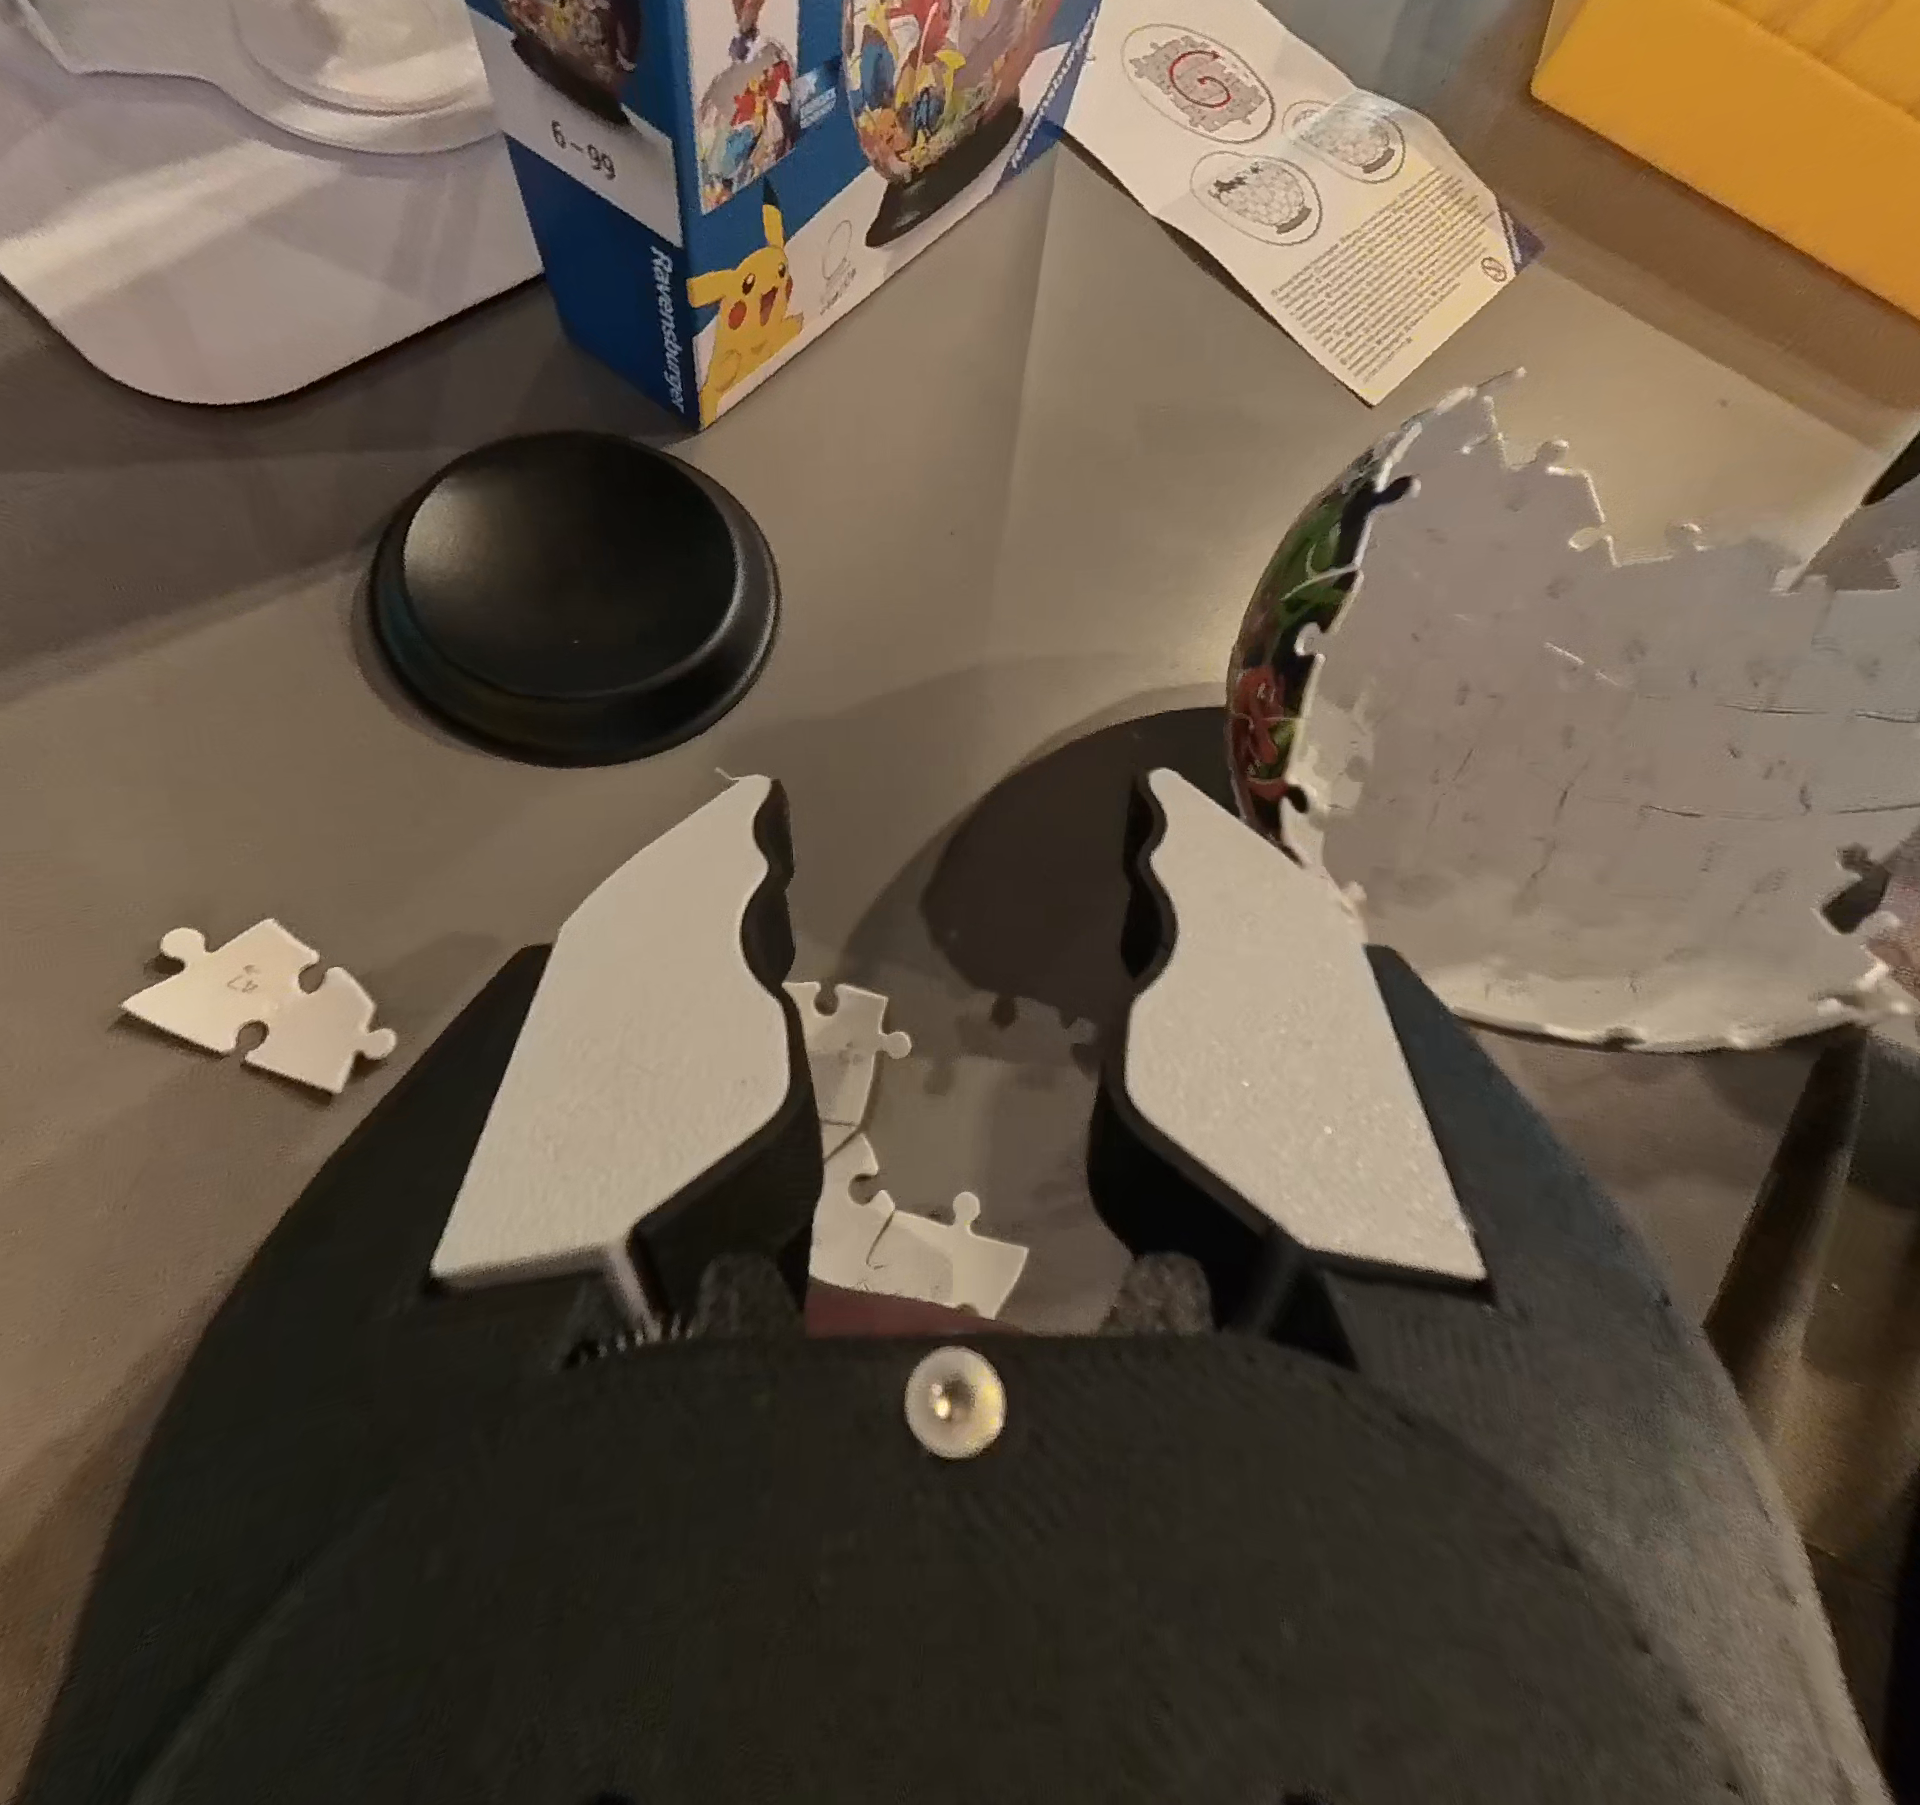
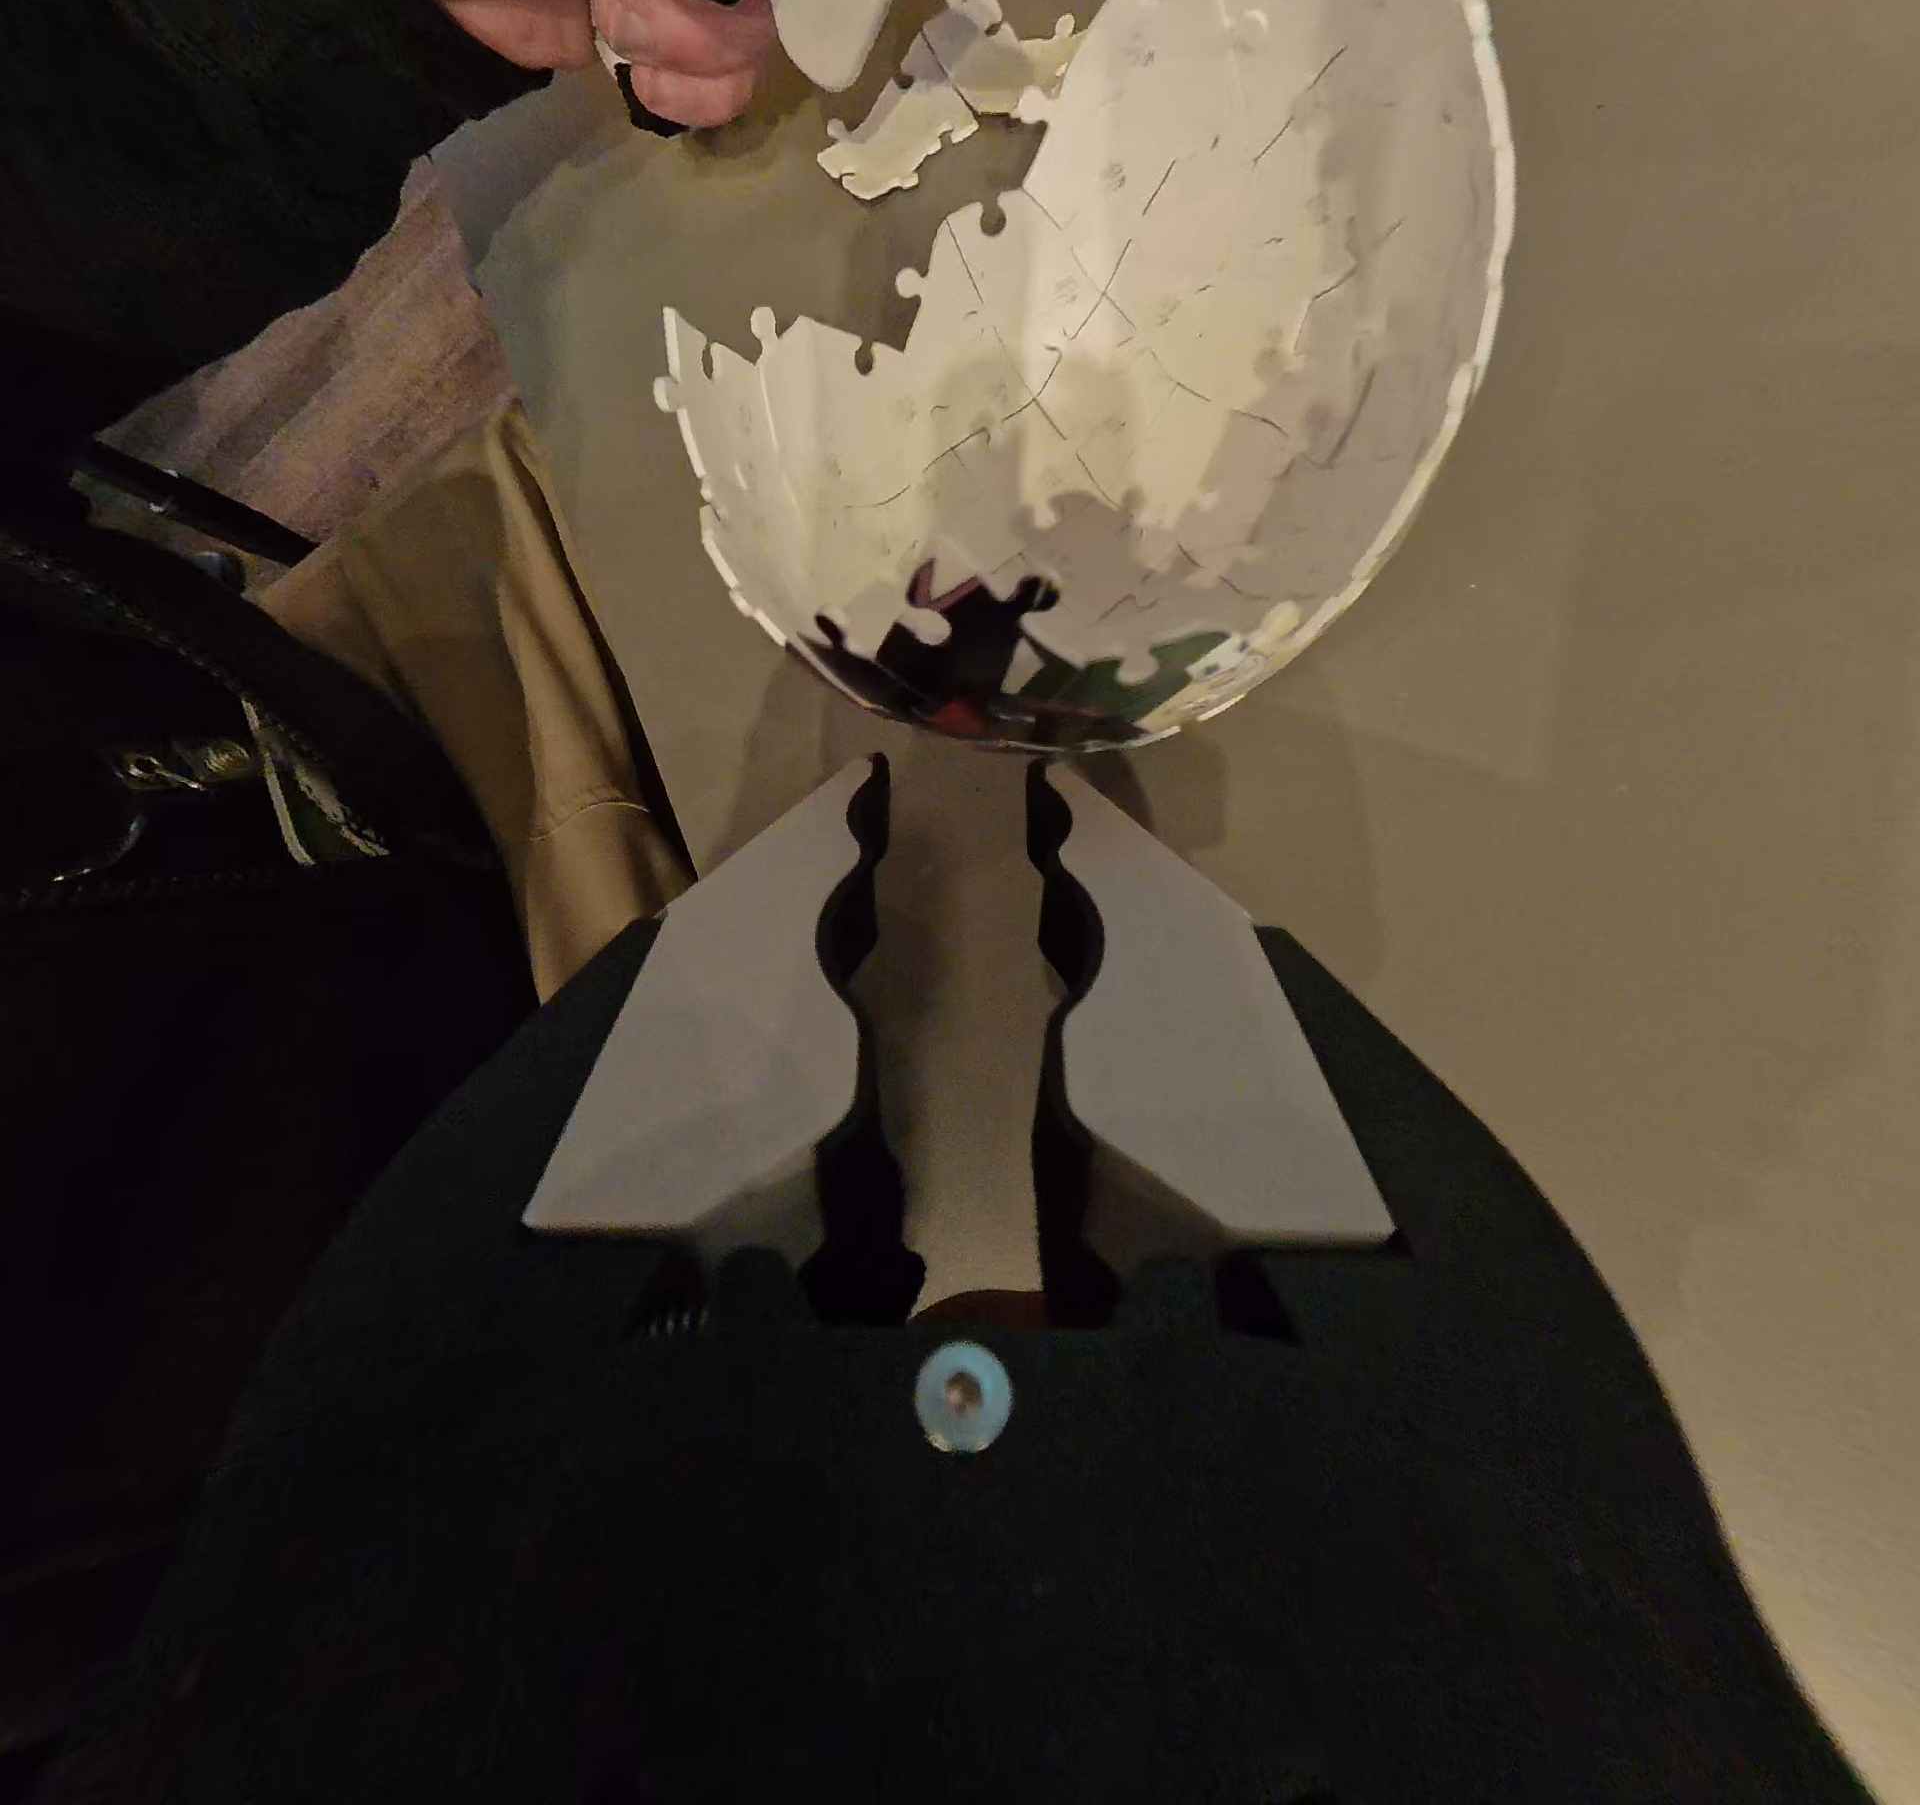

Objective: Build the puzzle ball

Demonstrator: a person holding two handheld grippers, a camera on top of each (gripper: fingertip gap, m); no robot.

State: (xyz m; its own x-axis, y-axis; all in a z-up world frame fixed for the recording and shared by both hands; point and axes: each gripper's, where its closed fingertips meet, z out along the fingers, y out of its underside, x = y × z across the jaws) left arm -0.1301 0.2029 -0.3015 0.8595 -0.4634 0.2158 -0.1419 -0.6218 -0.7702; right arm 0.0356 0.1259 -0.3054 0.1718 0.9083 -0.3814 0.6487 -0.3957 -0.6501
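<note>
Apparently the half-built puzzle ball (image 2: 1143, 353) lies hollow-side up for access; L gripper (image 1: 961, 810) spread over loose pieces (image 1: 883, 1132), R gripper (image 2: 956, 768) spread, empty, just beside the shell

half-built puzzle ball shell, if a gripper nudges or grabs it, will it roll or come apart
The puzzle ball shell would probably rock or roll when nudged, since it rests on its curved outside on the table. It looks thin and hollow, so likely light. Its jagged open rim of interlocked pieces may flex or pop apart if squeezed. The right gripper is open just short of it.
</note>
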